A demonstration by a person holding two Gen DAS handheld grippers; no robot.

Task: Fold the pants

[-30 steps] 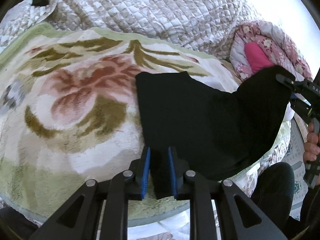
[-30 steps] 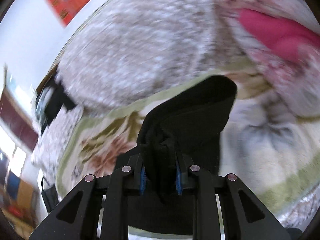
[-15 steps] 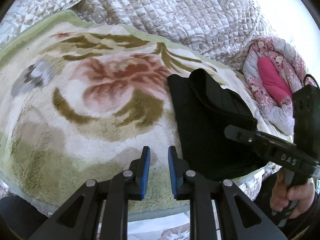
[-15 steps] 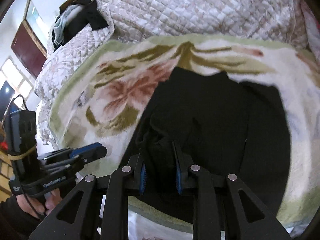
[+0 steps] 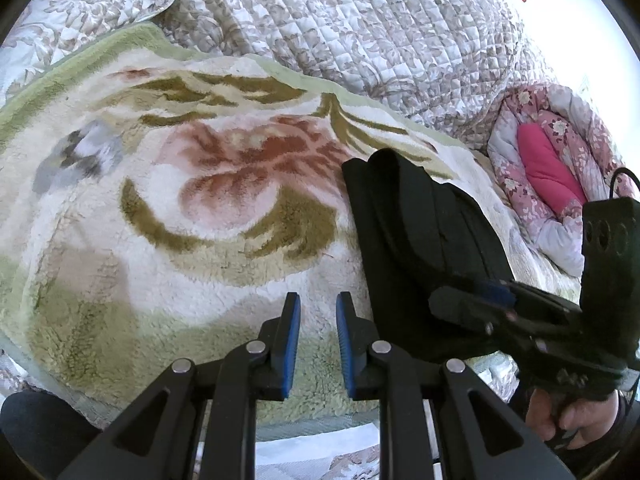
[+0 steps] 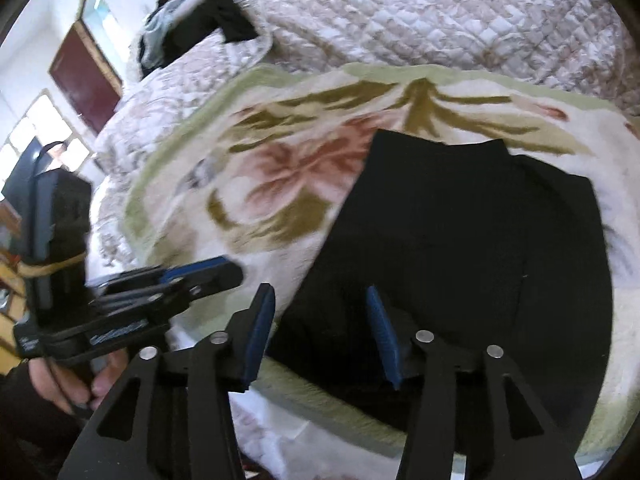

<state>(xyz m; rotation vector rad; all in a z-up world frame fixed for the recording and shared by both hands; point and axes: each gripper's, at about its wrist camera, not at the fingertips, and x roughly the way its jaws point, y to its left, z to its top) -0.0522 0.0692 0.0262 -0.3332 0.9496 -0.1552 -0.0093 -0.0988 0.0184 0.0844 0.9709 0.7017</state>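
The black pants (image 6: 460, 248) lie folded in a flat stack on the floral fleece blanket (image 5: 168, 208); they also show in the left wrist view (image 5: 416, 240). My right gripper (image 6: 320, 332) is open over the near left corner of the pants, holding nothing. It also shows in the left wrist view (image 5: 492, 304), low over the pants' near edge. My left gripper (image 5: 316, 340) has a narrow gap between its blue pads and is empty, over bare blanket just left of the pants. It also shows in the right wrist view (image 6: 192, 280).
A quilted beige bedspread (image 5: 360, 28) rises behind the blanket. A pink floral quilt with a magenta pillow (image 5: 552, 164) lies at the right. Dark clothes (image 6: 192, 20) are piled at the far left of the bed. The blanket's near edge (image 6: 320, 392) runs below the grippers.
My right gripper carried the pants' end over onto the stack, then opened and let go. My left gripper let go of the cloth earlier and now sits empty beside the pants.
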